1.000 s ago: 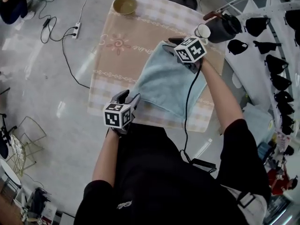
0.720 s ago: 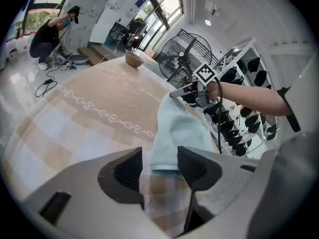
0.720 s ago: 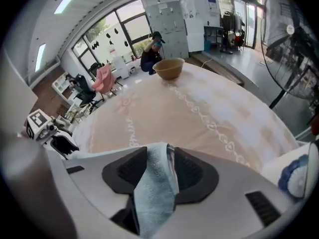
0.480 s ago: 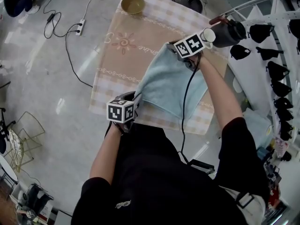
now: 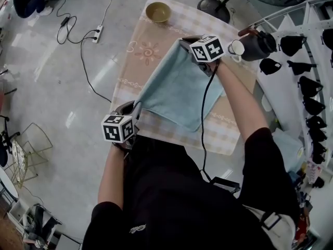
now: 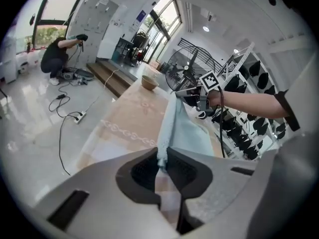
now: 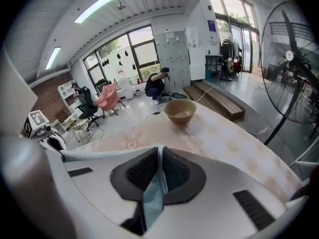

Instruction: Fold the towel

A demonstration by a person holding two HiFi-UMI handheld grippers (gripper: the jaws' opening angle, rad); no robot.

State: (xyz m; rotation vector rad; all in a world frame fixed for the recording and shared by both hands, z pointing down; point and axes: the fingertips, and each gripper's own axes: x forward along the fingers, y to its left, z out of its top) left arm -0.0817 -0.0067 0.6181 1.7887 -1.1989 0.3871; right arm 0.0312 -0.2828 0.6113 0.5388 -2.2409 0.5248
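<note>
Left gripper (image 5: 133, 109) and right gripper (image 5: 185, 42) have just been closing, and each one now pinches a corner of the blue towel (image 5: 177, 90), holding that side up off the table (image 5: 136, 61).

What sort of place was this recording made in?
Probably a lab or studio workspace, not a home: a large standing fan, office chairs by tall windows, and a power strip with loose cables on the glossy floor beside the table bearing the towel.
</note>
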